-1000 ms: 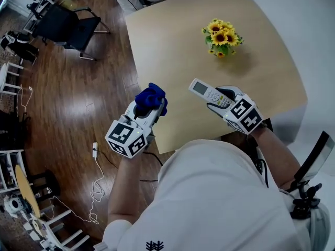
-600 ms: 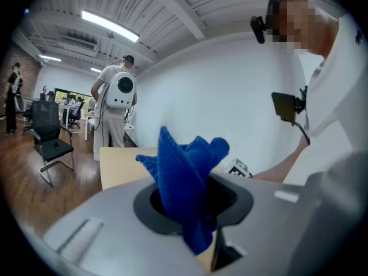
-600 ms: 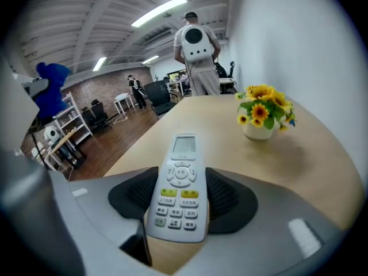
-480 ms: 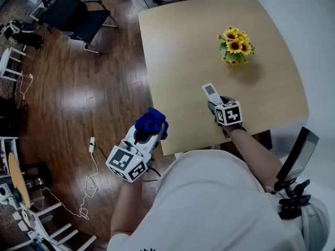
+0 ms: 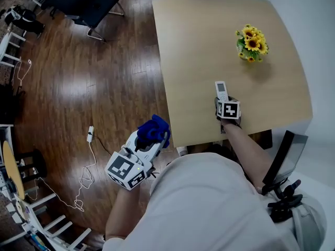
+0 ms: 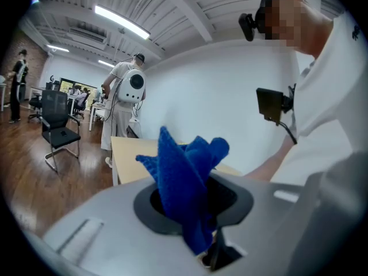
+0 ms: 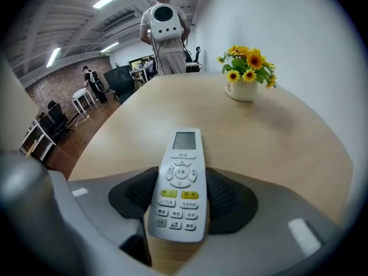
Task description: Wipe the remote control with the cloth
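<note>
Right claw (image 5: 223, 101) clamped on remote control (image 7: 179, 180) at near edge of counter (image 5: 199, 46), long axis running away from the person, display end foremost. Left claw (image 5: 151, 138) clamped on blue cloth (image 6: 184, 171) over the floor (image 5: 104, 88). The buttons show only in the right gripper view.

Your cloth (image 6: 187, 177): solid blue. Remote (image 7: 180, 183): white, two yellow buttons, grey screen. Table (image 5: 199, 46): pale wood grain. Floor (image 5: 78, 88) at 9 o'clock: glossy dark brown. Flowers (image 5: 251, 43) at 1 o'clock: yellow, green leaves. Your left gripper (image 5: 152, 135) and right gripper (image 5: 222, 99) carry black-and-white square markers.
</note>
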Tool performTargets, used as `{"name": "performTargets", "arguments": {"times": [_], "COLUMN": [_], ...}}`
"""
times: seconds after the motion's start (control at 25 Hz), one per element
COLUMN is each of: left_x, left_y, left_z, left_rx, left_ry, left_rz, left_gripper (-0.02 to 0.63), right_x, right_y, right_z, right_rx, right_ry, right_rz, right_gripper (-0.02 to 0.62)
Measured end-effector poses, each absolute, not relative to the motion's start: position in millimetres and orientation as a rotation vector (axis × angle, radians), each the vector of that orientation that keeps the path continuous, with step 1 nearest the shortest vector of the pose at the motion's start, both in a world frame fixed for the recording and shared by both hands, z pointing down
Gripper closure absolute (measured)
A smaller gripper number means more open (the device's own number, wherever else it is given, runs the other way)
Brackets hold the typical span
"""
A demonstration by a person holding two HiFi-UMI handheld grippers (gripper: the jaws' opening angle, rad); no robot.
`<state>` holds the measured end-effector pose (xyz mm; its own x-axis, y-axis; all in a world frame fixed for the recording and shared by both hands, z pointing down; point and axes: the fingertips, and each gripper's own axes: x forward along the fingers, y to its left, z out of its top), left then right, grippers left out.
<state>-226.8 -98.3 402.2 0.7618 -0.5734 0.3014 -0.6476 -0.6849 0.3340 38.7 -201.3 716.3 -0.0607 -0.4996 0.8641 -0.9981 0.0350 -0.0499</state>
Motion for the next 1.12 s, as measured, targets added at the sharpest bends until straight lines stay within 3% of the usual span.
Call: {"name": "performTargets", "arguments": {"times": [0.32,0.36,0.4,0.44,1.12], "left_x": [-245,-245,-245,-244,-208], "left_y": [-101,-98,-95,-92,-29], "left_z": [401,403,405,405,392], "left_rx": [2.544,2.545,2.549,2.554,2.673], "left_ry": [-0.847,-0.83,-0.813,-0.796,-0.571], "left_rz": [0.277,0.282,0.284,0.282,0.227], "left_gripper": [0.497,0.497,0.497,0.497,0.497], "right_x": [47,46,46,47,31], "right_y": [-218,-218,-218,-217,-78], "right_z": [714,713,712,708,590], "right_rx": [1.571,1.565,1.561,1.56,1.562], "right_ry": [-1.652,-1.662,-1.674,-1.689,-1.816], "right_rz": [0.919,0.921,0.916,0.897,0.623], "right_gripper": [0.333,0.32,0.23,0.206,0.207]}}
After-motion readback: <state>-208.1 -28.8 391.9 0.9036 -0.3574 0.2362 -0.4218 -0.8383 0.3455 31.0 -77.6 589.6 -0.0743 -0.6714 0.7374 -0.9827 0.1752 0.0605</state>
